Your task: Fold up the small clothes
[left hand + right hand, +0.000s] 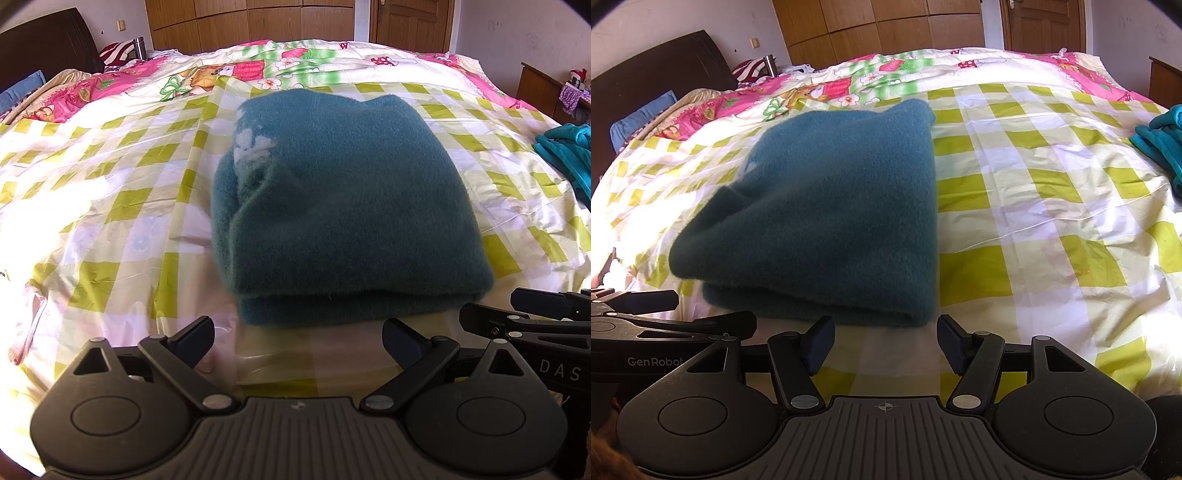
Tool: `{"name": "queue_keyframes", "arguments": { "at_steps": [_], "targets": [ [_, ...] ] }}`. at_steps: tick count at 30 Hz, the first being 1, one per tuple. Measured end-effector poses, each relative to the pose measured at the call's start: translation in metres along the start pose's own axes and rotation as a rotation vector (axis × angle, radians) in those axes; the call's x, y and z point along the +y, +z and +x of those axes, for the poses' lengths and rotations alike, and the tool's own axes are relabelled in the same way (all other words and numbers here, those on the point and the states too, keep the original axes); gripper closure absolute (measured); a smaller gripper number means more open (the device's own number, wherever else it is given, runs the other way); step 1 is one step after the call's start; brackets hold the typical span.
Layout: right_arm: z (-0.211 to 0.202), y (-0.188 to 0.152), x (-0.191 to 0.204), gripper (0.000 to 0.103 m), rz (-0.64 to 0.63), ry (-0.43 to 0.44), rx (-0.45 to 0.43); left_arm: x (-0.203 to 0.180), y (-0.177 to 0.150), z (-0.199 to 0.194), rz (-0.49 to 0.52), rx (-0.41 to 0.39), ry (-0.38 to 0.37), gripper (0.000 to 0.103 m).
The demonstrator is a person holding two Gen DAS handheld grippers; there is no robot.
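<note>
Folded teal fleece garment (pixel 343 199) lies in a thick stack on the checked sheet (pixel 122 192) of the bed, just ahead of both tools.

The left tool (pixel 298 341) and right tool (pixel 885 343) both stand spread and hold nothing, their tips just short of the stack's near edge. The fleece looks soft, light and limp, fuzzy enough not to slip, so I judge it will sag if lifted by one corner. Best hold: pinch all the layers at the near folded edge, one tool towards each corner.
</note>
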State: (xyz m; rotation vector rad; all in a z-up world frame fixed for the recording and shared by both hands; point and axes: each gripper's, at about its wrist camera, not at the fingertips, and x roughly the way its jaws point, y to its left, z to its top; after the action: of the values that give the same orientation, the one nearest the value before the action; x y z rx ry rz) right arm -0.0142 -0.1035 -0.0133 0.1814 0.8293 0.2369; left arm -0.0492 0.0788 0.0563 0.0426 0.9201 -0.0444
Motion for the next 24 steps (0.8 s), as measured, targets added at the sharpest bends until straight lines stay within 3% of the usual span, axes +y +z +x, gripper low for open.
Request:
{"name": "queue_keyframes", "arguments": {
  "at_steps": [24],
  "targets": [
    [0.0011,-0.0004,-0.0003,0.041,0.001,-0.004,0.008,0.0004,-0.0003,0.0015,-0.004,0.006,-0.005,0.0]
  ]
}}
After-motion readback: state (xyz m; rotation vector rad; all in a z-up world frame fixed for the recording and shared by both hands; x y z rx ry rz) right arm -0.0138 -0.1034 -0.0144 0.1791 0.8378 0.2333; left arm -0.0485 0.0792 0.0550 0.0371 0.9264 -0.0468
